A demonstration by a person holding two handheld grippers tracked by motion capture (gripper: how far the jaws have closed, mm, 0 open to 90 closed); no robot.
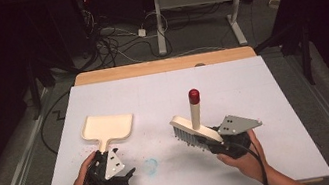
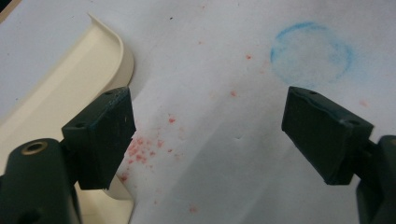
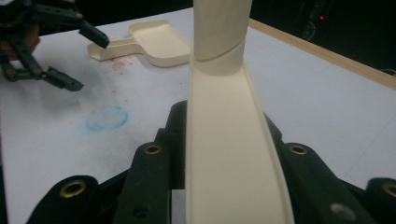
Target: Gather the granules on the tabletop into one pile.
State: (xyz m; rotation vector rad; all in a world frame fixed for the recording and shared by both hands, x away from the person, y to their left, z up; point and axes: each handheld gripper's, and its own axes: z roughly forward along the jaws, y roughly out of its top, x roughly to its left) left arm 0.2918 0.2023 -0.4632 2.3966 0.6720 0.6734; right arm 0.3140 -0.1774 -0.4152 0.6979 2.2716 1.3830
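With the brush (image 1: 193, 133) clamped in the right hand-held gripper (image 1: 222, 144) and the dustpan (image 1: 107, 127) just ahead of the wide-open left hand-held gripper (image 1: 115, 174), bristles are best lowered flat beyond the red crumbs (image 2: 140, 151).

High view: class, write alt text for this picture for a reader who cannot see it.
The right hand-held gripper is shut on a cream plastic brush with a red-tipped handle, above a white table. The left hand-held gripper, jaws open, rests near the handle of a cream plastic dustpan, beside a faint blue ring mark.
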